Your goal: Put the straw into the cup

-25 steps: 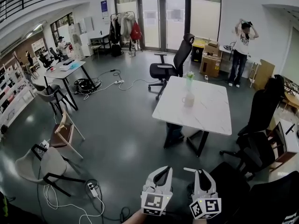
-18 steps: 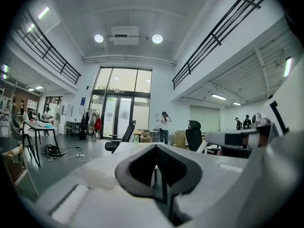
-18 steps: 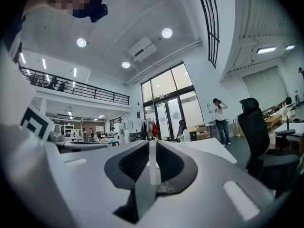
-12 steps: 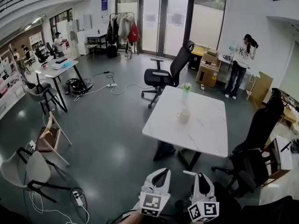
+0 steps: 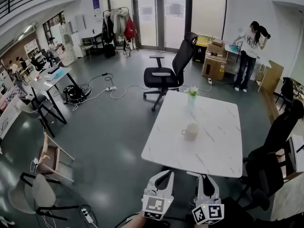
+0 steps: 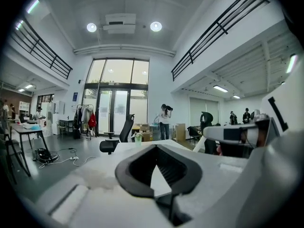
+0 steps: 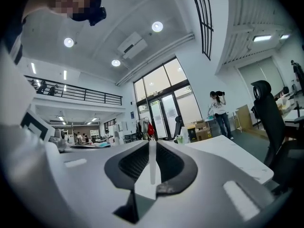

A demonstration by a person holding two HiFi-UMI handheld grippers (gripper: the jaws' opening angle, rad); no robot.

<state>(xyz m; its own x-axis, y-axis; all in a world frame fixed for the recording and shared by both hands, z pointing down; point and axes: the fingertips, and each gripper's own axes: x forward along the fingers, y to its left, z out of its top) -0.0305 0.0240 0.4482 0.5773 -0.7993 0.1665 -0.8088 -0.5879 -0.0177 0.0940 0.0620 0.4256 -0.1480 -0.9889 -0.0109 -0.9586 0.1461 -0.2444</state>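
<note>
– Grey shiny floor of a big open hall lies all around, and ahead stands a square table with a white marble-pattern tabletop (image 5: 216, 148). Where is the cup?
– The pale round cup with a handle (image 5: 190, 131) stands upright near the middle of the tabletop, a little toward its left edge. A slim vase with green flowers (image 5: 192, 95) is near the far edge, apart from it.
– And the straw?
– The thin white straw (image 7: 152, 163) is clamped between the jaws of the right gripper (image 7: 152, 144) and seems to stand upright there. The left gripper (image 6: 155, 147) has its jaws together, with nothing between them. Both seem short of the near edge.
– What is good to do now?
– I think the approach is the step in hand. Bring the right gripper above the cup, aim the straw's lower end at the opening, and lower slowly before letting go. The cup looks light, so a push on its rim could tip it. The left gripper may steady its side.
</note>
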